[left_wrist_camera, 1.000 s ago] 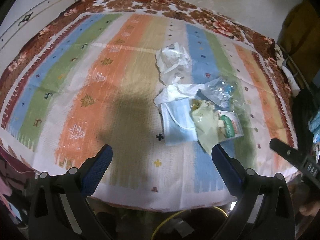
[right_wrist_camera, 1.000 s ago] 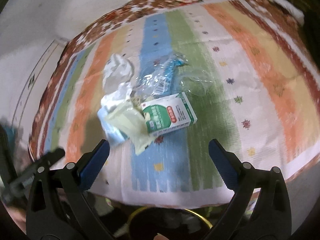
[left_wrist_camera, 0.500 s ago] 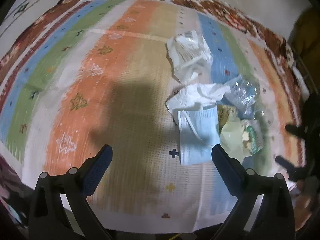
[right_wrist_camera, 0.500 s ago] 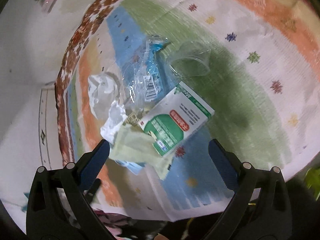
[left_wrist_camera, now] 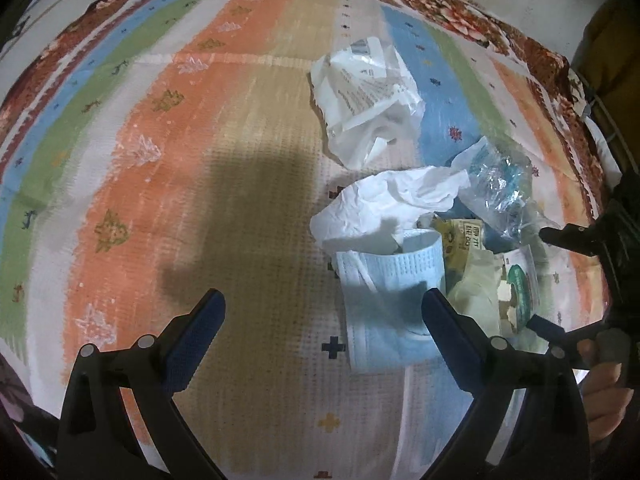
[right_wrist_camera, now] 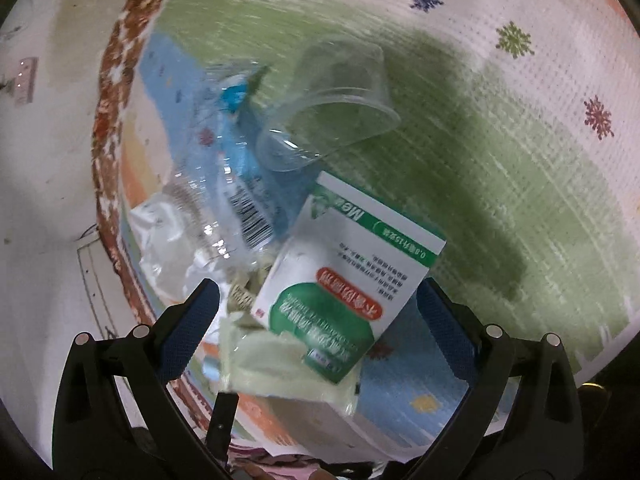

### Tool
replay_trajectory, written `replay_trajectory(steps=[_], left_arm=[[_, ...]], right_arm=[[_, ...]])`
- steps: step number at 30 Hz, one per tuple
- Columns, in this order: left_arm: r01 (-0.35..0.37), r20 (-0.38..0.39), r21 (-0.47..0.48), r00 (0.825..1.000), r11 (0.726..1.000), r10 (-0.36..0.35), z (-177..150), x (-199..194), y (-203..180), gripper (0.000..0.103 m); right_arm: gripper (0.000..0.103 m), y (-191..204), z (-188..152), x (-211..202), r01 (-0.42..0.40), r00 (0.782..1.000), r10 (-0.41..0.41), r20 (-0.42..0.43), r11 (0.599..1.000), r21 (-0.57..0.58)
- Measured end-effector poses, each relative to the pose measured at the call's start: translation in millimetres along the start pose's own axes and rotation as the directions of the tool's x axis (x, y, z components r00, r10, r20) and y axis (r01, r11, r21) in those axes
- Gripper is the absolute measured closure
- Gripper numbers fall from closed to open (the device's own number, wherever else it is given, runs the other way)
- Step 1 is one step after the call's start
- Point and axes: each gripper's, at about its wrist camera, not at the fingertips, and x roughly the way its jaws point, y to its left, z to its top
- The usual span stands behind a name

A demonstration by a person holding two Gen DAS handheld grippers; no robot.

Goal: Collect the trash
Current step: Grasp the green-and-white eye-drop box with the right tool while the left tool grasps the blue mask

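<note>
A coarse woven cloth rug [left_wrist_camera: 248, 200] lies ahead of the left hand-held gripper [left_wrist_camera: 322, 330]. Crumpled matt paper [left_wrist_camera: 368, 92], clear glossy plastic cup [right_wrist_camera: 340, 100], smooth printed cardboard box [right_wrist_camera: 344, 280].

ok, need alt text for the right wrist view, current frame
The open right gripper hangs just above a green-and-white carton, jaws spread wide to either side and holding nothing. The carton lies on a pale green wrapper beside a clear plastic cup on its side and a crushed plastic bottle, all on a striped cloth.
</note>
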Motion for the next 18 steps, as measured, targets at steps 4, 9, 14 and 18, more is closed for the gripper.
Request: replay_trajectory(steps=[4,9,14,18], left_arm=[[0.027,-0.014,0.013,1.0,1.0,-0.027,-0.3,6.5,-3.6,0.01],[0.027,-0.035,0.005,0.999,1.0,-0.027,-2.1,11.9,-3.1,0.031],[0.04,-0.049,0.026,0.998,0.999,-0.039,-5.9,13.4,-7.2,0.048],[0.059,-0.043,0.026,0.997,0.998,-0.057,-4.6,9.7,-10.2,0.054]], right_arm=[[0.009,3.1,-2.4,9.7,0.006,1.0,-0.006,-0.018,1.0,0.013],[0.009,8.7,3.6,14.8,0.019,1.0,-0.019,-0.01,1.0,0.008],[0.013,2.6,11.6,19.9,0.029,0.999,-0.028,-0.019,0.999,0.028],[0.013,3.8,15.2,23.0,0.042,0.999,-0.041,-0.009,0.999,0.018]])
